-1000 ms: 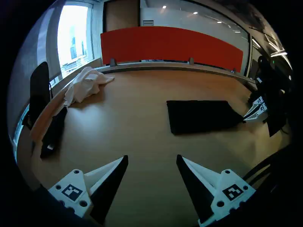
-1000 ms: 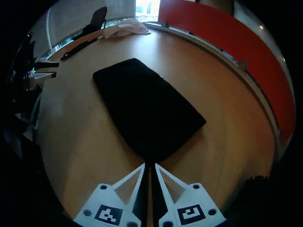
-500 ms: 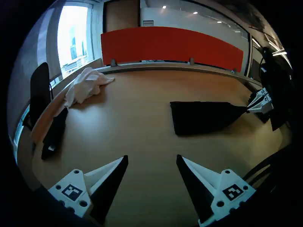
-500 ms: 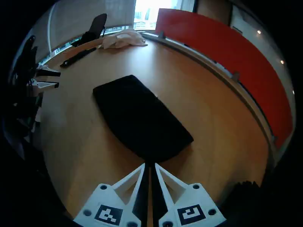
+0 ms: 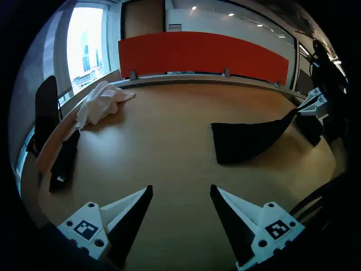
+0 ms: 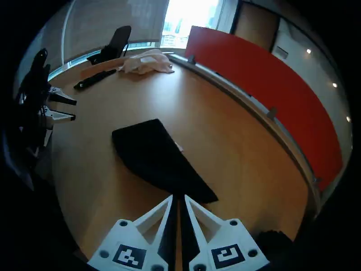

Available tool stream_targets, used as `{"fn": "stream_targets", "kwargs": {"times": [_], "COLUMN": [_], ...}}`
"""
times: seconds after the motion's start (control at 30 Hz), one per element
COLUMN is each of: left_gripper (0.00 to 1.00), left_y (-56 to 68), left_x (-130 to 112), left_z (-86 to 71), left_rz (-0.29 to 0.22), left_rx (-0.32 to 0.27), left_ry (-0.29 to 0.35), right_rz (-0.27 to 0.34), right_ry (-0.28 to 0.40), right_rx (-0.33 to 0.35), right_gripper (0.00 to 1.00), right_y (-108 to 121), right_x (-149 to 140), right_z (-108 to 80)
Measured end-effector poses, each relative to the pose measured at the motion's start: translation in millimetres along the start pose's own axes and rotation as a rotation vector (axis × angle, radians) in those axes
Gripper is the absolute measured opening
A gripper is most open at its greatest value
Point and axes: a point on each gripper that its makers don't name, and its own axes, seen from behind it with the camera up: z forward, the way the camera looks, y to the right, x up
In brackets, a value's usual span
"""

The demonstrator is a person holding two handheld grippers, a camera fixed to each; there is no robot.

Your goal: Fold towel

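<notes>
Your right gripper (image 6: 180,198) is clamped on one corner of the black towel (image 6: 153,153) and holds that end raised off the wooden table (image 5: 149,135), while the rest lies flat. From the pinch, the towel's long axis runs ahead and to the left, toward the side where your left gripper (image 5: 180,187) hovers, jaws spread and empty, well apart from the cloth. The flat free end lies ahead and right of that left gripper, so it looks the nearer one to take it.
</notes>
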Motion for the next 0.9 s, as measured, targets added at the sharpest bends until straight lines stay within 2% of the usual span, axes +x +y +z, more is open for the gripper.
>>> {"fn": "stream_targets", "kwargs": {"times": [0.4,0.7,0.9], "left_gripper": [0.94,0.94,0.94], "left_y": [5.4,7.7,8.2], "left_x": [1,1,1], "left_z": [0.6,0.5,0.3], "left_rz": [0.001,0.002,0.005], "left_rx": [-0.005,-0.005,-0.002], "left_ry": [-0.004,-0.009,-0.012], "right_rz": [-0.02,-0.029,-0.048], "right_ry": [0.036,0.04,0.037], "right_rx": [-0.009,0.003,0.022], "right_gripper": [0.03,0.03,0.03], "right_y": [8,7,2], "right_x": [20,23,26], "right_z": [-17.2,-15.2,-7.4]}}
